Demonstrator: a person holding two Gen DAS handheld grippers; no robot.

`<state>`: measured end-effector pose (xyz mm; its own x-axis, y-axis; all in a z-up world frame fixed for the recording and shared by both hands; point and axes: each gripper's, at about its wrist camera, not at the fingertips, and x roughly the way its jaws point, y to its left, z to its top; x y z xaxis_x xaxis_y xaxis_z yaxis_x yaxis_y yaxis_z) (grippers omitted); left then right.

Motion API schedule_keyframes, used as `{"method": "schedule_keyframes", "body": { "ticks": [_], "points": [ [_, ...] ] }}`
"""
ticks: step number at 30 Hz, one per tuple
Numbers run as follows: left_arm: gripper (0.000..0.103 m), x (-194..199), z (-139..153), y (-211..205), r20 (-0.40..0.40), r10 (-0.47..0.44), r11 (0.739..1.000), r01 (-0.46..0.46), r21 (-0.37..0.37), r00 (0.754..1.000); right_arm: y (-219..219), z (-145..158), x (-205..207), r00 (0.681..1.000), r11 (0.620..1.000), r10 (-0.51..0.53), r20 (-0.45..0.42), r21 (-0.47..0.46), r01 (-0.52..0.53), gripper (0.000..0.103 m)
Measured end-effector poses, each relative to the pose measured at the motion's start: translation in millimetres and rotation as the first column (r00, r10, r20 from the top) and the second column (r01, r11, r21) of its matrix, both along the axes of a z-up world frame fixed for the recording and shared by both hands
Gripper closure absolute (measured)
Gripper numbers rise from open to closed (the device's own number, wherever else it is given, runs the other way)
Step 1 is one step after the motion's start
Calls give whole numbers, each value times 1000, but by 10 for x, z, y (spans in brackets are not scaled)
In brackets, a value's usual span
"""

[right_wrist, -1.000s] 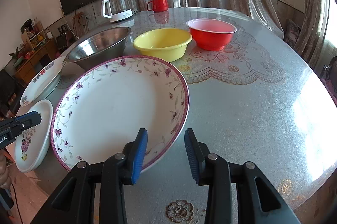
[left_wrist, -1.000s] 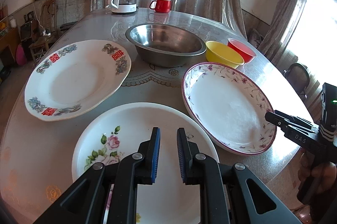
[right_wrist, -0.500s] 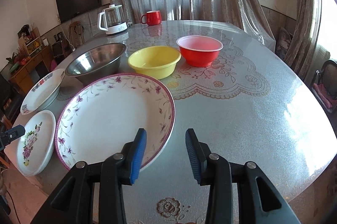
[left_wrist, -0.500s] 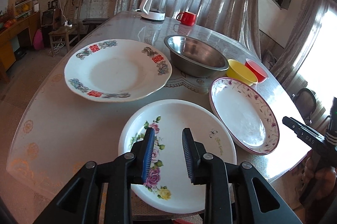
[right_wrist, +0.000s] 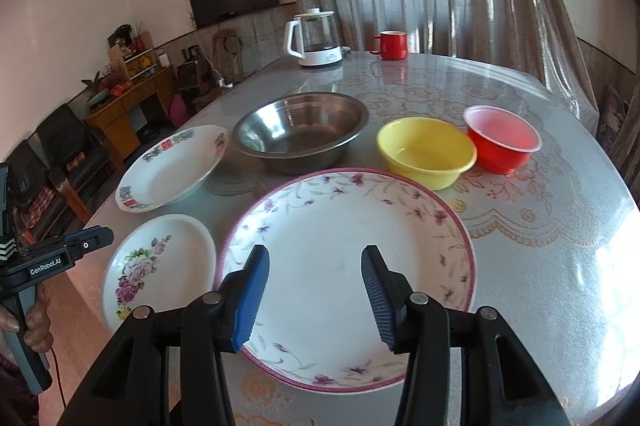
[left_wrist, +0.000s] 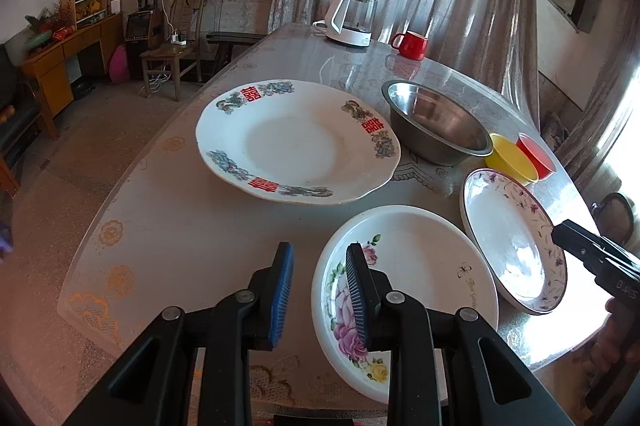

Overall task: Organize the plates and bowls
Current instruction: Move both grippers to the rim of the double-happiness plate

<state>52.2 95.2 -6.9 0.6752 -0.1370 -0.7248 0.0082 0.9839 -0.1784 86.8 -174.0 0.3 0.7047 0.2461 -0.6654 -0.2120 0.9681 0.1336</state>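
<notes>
Porcelain and bowls all lie singly on the desk; nothing is stacked, so by my judgement you have not begun sorting. The rose plate sits just beside the purple-rimmed plate, the red-character plate behind them. The steel bowl, yellow bowl and red bowl stand in a row. Your left gripper and right gripper hover with jaws spread, holding nothing.
</notes>
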Motion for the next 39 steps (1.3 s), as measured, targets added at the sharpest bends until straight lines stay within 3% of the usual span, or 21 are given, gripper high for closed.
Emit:
{"method": "schedule_keyframes", "body": {
  "ticks": [2, 9, 15, 21, 31, 39],
  "points": [
    [69, -2, -6, 41, 1, 15, 1000, -15, 6, 1000, 128, -2, 57, 999, 999, 43, -10, 9, -43, 54],
    [66, 24, -81, 201, -15, 60, 998, -61, -16, 998, 457, -33, 255, 989, 988, 142, -50, 65, -139, 53],
    [57, 63, -130, 413, -5, 116, 988, -115, -102, 993, 675, -48, 444, 974, 971, 206, -97, 143, -191, 49],
    [57, 155, -80, 688, 23, 169, 975, -164, -150, 985, 924, -28, 644, 961, 954, 255, -109, 192, -231, 49],
    [57, 515, -94, 1070, -12, 197, 953, -195, -233, 980, 1129, -120, 1100, 960, 948, 241, -146, 248, -200, 49],
    [57, 873, -113, 1162, -20, 165, 944, -164, -285, 986, 1168, -294, 1425, 955, 949, 205, -214, 284, -141, 49]
  ]
}}
